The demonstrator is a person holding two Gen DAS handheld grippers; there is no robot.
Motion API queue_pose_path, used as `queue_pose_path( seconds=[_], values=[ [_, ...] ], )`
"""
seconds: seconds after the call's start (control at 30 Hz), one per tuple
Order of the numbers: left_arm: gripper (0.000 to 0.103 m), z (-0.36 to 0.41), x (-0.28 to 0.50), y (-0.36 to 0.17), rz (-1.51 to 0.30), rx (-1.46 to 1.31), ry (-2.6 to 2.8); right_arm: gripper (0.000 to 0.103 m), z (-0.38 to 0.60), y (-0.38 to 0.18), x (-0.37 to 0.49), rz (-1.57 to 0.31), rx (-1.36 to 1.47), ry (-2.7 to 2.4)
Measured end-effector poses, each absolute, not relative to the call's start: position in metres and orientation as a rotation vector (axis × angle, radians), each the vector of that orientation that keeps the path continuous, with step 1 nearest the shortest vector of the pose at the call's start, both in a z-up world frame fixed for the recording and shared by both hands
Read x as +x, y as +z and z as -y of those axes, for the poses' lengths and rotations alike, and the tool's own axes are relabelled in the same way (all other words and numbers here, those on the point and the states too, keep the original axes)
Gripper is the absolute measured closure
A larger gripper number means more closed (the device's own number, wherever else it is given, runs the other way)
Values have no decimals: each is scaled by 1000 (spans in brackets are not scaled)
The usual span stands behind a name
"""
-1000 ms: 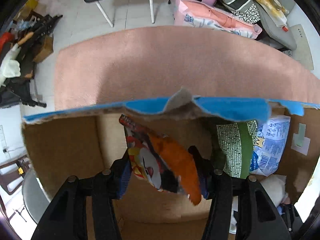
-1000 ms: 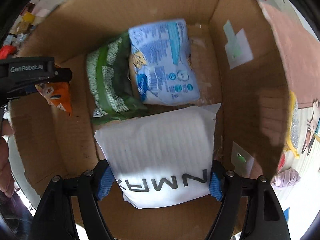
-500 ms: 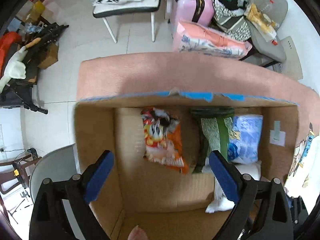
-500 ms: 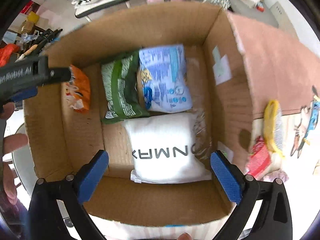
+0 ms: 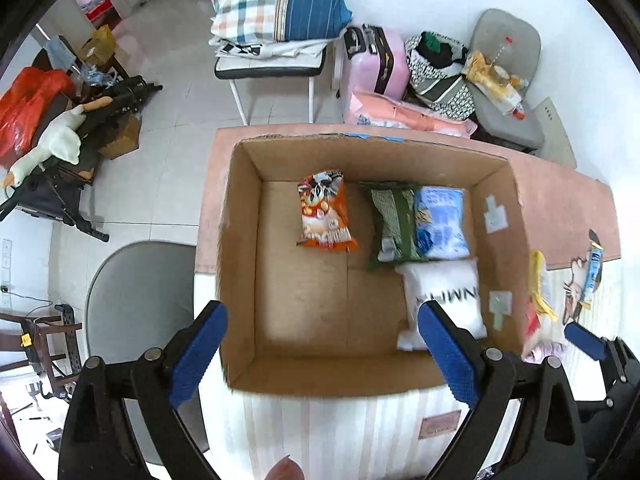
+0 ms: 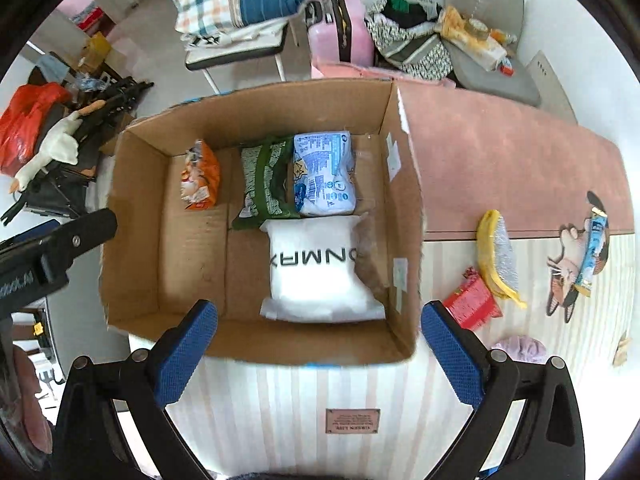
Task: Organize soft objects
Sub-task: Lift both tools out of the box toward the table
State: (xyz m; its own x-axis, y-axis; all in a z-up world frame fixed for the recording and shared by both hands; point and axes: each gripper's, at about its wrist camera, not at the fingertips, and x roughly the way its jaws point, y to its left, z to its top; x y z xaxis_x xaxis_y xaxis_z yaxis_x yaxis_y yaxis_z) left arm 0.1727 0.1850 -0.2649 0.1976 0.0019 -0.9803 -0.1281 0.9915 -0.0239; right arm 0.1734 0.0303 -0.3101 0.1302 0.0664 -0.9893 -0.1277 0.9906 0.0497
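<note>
An open cardboard box (image 5: pixel 240 260) (image 6: pixel 132 220) stands on the table. On its floor lie an orange snack bag (image 5: pixel 324 216) (image 6: pixel 200 176), a green pack (image 5: pixel 394 220) (image 6: pixel 266 184), a blue pack (image 5: pixel 440 222) (image 6: pixel 324 174) and a white pack (image 5: pixel 444 296) (image 6: pixel 316 272). My left gripper (image 5: pixel 320 320) hangs open above the box's near edge, empty. My right gripper (image 6: pixel 319 312) is open and empty too, above the white pack's side. Right of the box lie a yellow-edged pouch (image 6: pixel 498 256), a red packet (image 6: pixel 474 302) and a purple soft lump (image 6: pixel 520 348).
The table carries a pink cloth (image 6: pixel 500 168) at the back and a striped mat (image 6: pixel 320 392) in front. A grey chair (image 5: pixel 132 300) stands left of the table. Behind it are a chair with folded bedding (image 5: pixel 280 20), a pink suitcase (image 5: pixel 380 64) and floor clutter.
Both grippers opened and rose out of the box. The left one let go of the orange snack bag, the right one of the white pack; both packs now lie on the box floor.
</note>
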Motion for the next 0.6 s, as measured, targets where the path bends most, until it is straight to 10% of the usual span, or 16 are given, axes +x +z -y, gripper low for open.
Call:
queue_pose_path(
  seconds=[0.6],
  values=[
    [5, -69, 119, -221, -1280, 90, 1, 0, 107, -270, 119, -1398, 171, 105]
  ],
)
